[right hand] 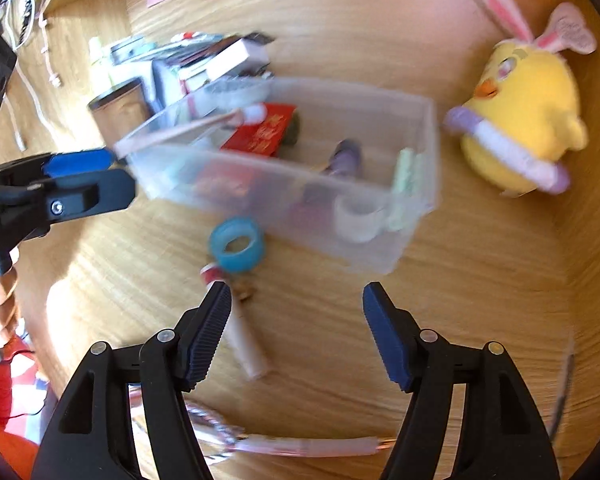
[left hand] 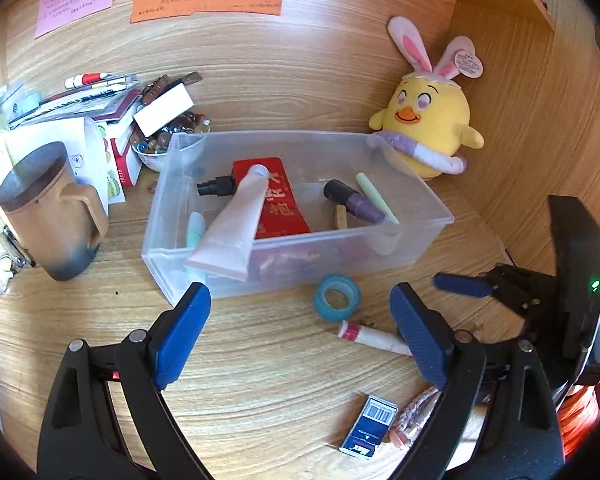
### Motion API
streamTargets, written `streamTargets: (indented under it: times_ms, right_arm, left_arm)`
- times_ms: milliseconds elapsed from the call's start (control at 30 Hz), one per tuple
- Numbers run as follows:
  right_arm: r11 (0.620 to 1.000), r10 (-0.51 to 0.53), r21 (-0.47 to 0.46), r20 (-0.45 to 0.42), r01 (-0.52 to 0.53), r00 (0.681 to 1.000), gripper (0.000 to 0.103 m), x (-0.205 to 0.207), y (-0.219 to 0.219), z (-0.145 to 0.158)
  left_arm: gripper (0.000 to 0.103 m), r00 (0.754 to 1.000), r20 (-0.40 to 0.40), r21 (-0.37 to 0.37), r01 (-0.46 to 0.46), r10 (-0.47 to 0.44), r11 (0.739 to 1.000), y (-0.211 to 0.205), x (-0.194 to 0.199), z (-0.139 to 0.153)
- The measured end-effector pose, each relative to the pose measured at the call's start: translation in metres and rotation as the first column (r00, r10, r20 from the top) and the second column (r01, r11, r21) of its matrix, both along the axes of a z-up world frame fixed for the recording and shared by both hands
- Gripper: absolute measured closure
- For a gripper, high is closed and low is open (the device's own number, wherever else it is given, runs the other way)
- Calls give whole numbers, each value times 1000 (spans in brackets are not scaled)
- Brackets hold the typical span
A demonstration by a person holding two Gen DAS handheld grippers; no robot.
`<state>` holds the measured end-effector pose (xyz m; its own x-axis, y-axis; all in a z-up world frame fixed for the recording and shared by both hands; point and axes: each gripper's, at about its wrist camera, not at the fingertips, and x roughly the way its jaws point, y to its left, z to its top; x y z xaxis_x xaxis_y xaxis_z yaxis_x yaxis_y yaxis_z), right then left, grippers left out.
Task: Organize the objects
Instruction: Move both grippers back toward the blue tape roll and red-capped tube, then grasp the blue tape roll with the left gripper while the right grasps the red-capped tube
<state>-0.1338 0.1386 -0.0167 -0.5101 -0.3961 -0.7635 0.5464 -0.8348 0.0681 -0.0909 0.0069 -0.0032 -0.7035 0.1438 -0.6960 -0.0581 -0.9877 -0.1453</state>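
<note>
A clear plastic bin (left hand: 404,240) (right hand: 416,208) stands on the wooden desk. It holds a pink tube (left hand: 236,224) leaning over its front rim, a red packet (left hand: 278,200), a purple lipstick (left hand: 358,202) and a green stick (left hand: 376,196). A blue tape roll (left hand: 337,298) (right hand: 238,245) and a white lip balm tube (left hand: 374,338) (right hand: 246,344) lie in front of the bin. My left gripper (left hand: 300,320) is open and empty, just in front of the bin. My right gripper (right hand: 296,316) is open and empty beside the balm tube; it also shows in the left wrist view (left hand: 466,286).
A yellow plush chick (left hand: 428,132) (right hand: 520,124) sits right of the bin. A brown lidded mug (left hand: 46,212), books and a bowl of beads (left hand: 168,136) stand at the left. A blue card box (left hand: 370,426) and a pink braided band (left hand: 414,416) (right hand: 300,446) lie near the front.
</note>
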Motion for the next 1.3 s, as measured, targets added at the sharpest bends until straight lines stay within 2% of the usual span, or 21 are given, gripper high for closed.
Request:
streamTargets:
  times_ms: [100,200,333,433,600,767,867,933,1133,1300]
  right_arm:
    - [999,32,23,15,-32,999,42,3,-10,-8]
    - [997,72,28,40,-73,997,57,5,-17,-14]
    - [993,112,36,63,-115,992,77,8,-22,-20]
    - [991,126,46,57,-129,990,83,11,-22,-21]
    - [988,137,62,30,-139,990,89,16,-18,-19]
    - [990,119,72,21,-120,993,89,13,-11,-18]
    - [993,97,60,26,-98,995,89,9,-2,-18]
    - [995,84,55,26,-86,996,89,7,3,-18]
    - [997,65,45,28,-66,998,89,2,11,-17]
    - [997,63,37,22,-64,998,89,1,11,-16]
  left_arm:
    - [18,1000,15,-1,4,-4,1000,4,1,-6]
    - [26,999,47,1,22,-22,1000,9,-1,-15]
    - [29,996,77,-14,37,-36,999,16,-6,-26]
    - [29,994,98,-25,45,-42,999,21,-15,-33]
    - [29,988,148,-29,44,-39,999,25,-34,-48]
    - [30,982,184,-10,44,-41,999,27,-46,-59]
    - [35,979,198,-8,44,-41,999,29,-51,-64]
    - [42,978,205,3,39,-38,999,28,-53,-67]
    - [64,983,181,-32,41,-35,999,33,-52,-67]
    - [64,985,171,-32,41,-34,999,31,-47,-67]
